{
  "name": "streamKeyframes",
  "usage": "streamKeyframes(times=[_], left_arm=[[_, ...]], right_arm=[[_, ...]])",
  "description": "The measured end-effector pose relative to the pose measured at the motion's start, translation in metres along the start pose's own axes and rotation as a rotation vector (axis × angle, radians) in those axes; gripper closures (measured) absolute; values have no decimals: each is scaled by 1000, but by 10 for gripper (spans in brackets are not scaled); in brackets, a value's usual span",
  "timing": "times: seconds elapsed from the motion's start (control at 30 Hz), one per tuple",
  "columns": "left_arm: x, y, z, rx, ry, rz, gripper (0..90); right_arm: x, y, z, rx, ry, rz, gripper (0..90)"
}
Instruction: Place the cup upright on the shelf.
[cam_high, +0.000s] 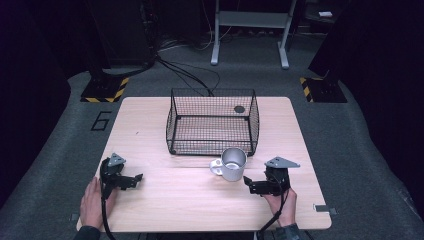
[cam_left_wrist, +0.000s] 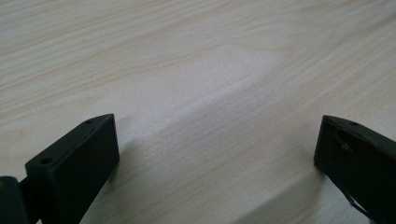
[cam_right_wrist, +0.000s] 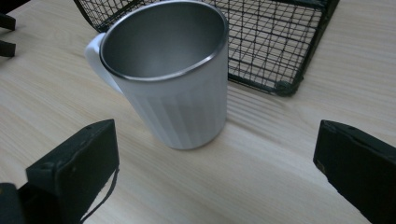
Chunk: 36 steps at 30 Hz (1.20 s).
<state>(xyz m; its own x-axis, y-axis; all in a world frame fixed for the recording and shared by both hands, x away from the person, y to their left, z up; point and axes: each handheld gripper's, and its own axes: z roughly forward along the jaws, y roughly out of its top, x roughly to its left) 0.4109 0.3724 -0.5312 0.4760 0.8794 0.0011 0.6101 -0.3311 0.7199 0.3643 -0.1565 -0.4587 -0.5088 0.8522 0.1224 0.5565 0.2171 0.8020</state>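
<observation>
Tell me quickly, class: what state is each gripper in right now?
Left gripper: open, jaws wide apart over bare table, holding nothing.
Right gripper: open, jaws apart facing the mug, not touching it.

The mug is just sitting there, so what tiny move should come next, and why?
Probably ease the right hand-held gripper forward around the mug. Its jaws stand wide open, the mug stands upright just ahead of them, untouched, beside the wire basket.

Numeral "6" on grey floor (cam_high: 101, 120), left of table (cam_high: 150, 210)
</observation>
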Motion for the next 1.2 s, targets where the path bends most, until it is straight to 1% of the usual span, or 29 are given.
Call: streamKeyframes(times=[0.1,0.17,0.2,0.27,0.3,0.33,0.5,0.53,0.77,0.83,0.9,1.1,1.13,1.2], left_arm=[[0,0,0,0,0,0,0],[0,0,0,1,0,1,0],[0,0,0,0,0,0,0],[0,0,0,0,0,0,0],[0,0,0,0,0,0,0],[0,0,0,1,0,1,0],[0,0,0,-1,2,3,0],[0,0,0,4,1,9,0],[0,0,0,6,-1,8,0],[0,0,0,6,-1,7,0],[0,0,0,5,-1,7,0],[0,0,0,5,-1,7,0],[0,0,0,5,-1,7,0],[0,0,0,5,-1,7,0]], right_arm=[[4,5,4,6,2,-2,0],[8,11,10,8,17,-12,0],[10,13,12,12,19,-7,0],[11,14,14,8,24,-13,0],[12,16,16,11,28,-20,0],[14,17,19,22,32,-8,0],[18,24,31,36,41,-23,0],[19,26,33,38,43,-25,0],[25,36,42,34,60,-15,0],[27,40,47,29,50,-28,0],[30,41,49,32,47,-21,0],[30,44,56,35,42,-24,0],[30,45,57,42,40,-8,0],[30,46,59,39,39,-15,0]])
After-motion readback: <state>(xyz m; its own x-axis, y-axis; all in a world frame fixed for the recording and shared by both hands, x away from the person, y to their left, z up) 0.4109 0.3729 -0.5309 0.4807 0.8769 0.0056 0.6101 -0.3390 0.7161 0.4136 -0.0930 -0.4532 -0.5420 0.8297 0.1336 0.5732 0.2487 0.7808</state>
